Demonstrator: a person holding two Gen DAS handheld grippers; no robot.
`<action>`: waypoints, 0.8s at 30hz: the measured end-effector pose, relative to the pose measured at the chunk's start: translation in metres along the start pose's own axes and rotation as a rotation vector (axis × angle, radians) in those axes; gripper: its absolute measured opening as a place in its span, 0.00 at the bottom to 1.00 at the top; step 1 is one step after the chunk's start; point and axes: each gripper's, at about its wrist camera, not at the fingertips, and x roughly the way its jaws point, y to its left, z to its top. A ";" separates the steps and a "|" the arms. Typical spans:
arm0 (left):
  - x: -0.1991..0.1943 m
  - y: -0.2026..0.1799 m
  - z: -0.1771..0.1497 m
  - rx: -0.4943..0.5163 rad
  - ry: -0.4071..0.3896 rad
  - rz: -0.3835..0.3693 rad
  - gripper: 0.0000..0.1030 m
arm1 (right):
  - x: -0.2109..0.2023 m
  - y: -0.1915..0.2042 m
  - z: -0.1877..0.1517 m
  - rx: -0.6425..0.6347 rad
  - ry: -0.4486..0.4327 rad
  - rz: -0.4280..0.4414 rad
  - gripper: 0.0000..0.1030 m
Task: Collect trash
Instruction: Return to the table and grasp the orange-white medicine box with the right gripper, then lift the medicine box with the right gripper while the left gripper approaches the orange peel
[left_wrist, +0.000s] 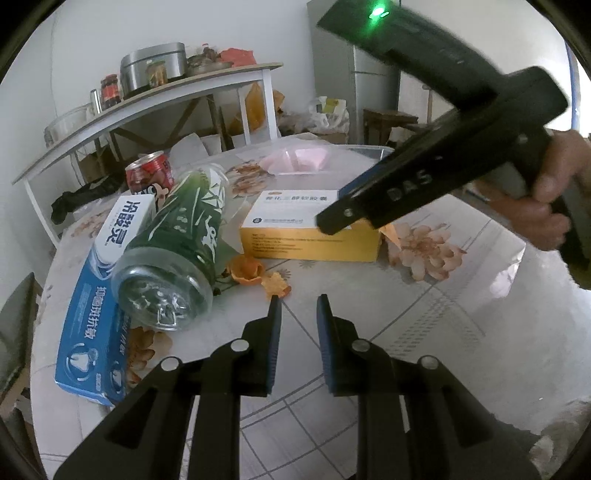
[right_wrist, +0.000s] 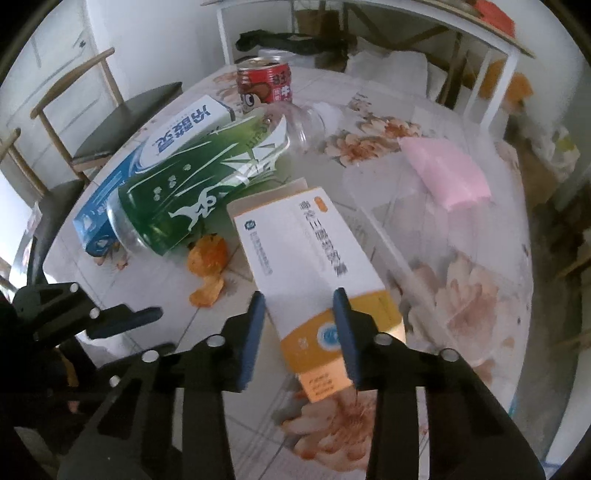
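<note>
We've got a round table (left_wrist: 461, 332) here with a floral, grid-patterned cover, and the trash is spread across it. Biggest piece is a clear plastic bottle (left_wrist: 177, 243) with a green label, lying on its side, cap end pointing away, partly on top of a long blue-and-white toothpaste box (left_wrist: 92, 317). Next is the yellow-and-white medicine box (right_wrist: 314, 280), which sits near the table's middle. Behind the bottle stands a red can (left_wrist: 149, 173), top open. Smallest bits are the orange peel pieces (left_wrist: 255, 275) just in front of the bottle.

Our right gripper (right_wrist: 301, 328) comes down over the near end of the medicine box; its blue pads sit on either side of the box, and they look like they're touching it, though it's blurry. Our left gripper (left_wrist: 297, 314) hovers over bare table, narrowly open with nothing in it.

Round the room: a white shelf table (left_wrist: 147, 99) with pots and jars, a wooden chair (right_wrist: 110, 122), white walls.
</note>
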 end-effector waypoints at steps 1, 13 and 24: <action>0.002 0.000 0.001 0.001 0.005 0.005 0.18 | -0.001 -0.001 -0.002 0.010 -0.001 0.004 0.31; 0.033 0.004 0.014 0.024 0.089 0.046 0.18 | 0.002 -0.006 0.009 -0.041 -0.044 0.035 0.65; 0.039 -0.001 0.016 0.039 0.087 0.042 0.09 | 0.021 -0.010 0.023 -0.069 -0.014 0.059 0.78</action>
